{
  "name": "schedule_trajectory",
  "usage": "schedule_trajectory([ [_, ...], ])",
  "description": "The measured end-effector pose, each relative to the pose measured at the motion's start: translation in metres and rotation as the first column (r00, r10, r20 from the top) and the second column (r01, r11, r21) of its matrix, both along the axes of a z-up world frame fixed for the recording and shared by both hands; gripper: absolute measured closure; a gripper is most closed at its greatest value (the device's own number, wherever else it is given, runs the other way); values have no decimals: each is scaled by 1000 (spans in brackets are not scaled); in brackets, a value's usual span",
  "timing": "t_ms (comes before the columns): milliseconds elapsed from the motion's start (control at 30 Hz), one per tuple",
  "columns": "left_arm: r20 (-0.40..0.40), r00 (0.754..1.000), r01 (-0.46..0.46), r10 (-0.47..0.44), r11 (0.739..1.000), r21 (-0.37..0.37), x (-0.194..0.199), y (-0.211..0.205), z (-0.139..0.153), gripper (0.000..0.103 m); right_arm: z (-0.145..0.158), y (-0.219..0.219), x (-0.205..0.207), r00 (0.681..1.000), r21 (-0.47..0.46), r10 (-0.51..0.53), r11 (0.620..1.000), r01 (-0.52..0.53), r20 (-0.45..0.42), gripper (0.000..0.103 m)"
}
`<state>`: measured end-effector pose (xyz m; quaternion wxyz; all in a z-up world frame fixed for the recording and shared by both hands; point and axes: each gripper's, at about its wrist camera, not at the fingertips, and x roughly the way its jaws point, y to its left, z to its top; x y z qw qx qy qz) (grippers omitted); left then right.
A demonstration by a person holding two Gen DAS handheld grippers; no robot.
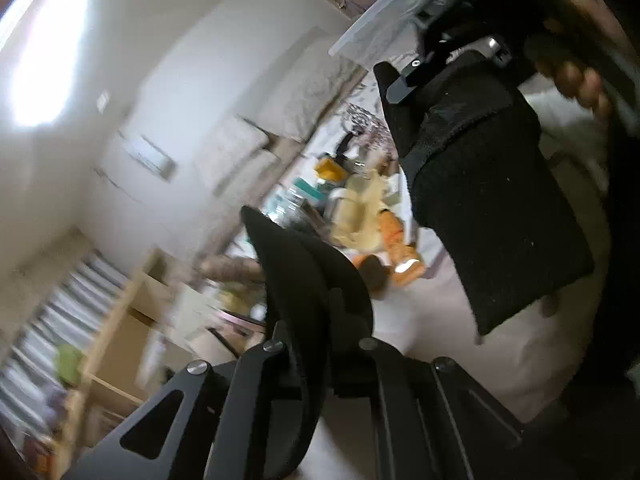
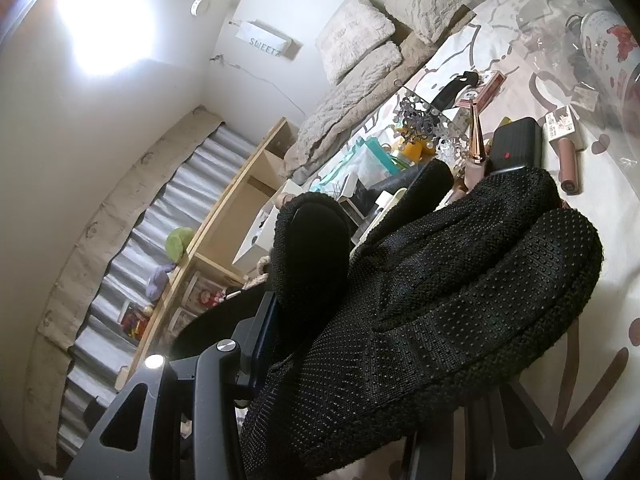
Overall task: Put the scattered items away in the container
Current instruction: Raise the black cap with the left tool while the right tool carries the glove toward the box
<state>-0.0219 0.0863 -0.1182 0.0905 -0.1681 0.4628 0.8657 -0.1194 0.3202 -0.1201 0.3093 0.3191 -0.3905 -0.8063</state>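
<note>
A patterned bedspread (image 2: 500, 60) covers the bed, grey pillows (image 2: 356, 40) at its head. Past them, a black power bank (image 2: 516, 144) lies among scattered cosmetics. Right tongs (image 2: 400, 248) pinch a black dotted knit glove (image 2: 460, 280). Left tongs (image 1: 312, 280) are pressed together, empty.

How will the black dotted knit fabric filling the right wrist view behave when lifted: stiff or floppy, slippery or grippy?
Probably floppy: the black knit fabric bends into soft, sagging folds. Likely grippy rather than slippery, given its rows of raised dots. It seems light and unbreakable, being thin cloth.
</note>
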Motion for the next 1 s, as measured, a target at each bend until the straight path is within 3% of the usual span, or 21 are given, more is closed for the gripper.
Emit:
schedule_trajectory([
  [167,-68,997,30,-34,998,-50,12,1,-3,93,4,-9,2,999,29,36,999,-35,-18,59],
  [400,-127,990,52,-59,997,-52,21,-5,2,93,30,-31,20,990,155,83,986,-65,-115,59],
  [567,-201,975,76,-97,991,-108,36,-2,6,93,51,-40,31,979,238,95,970,-50,-182,59],
  [1000,-332,930,105,-156,981,-166,65,1,44,93,96,-40,54,956,333,93,943,5,-279,59],
])
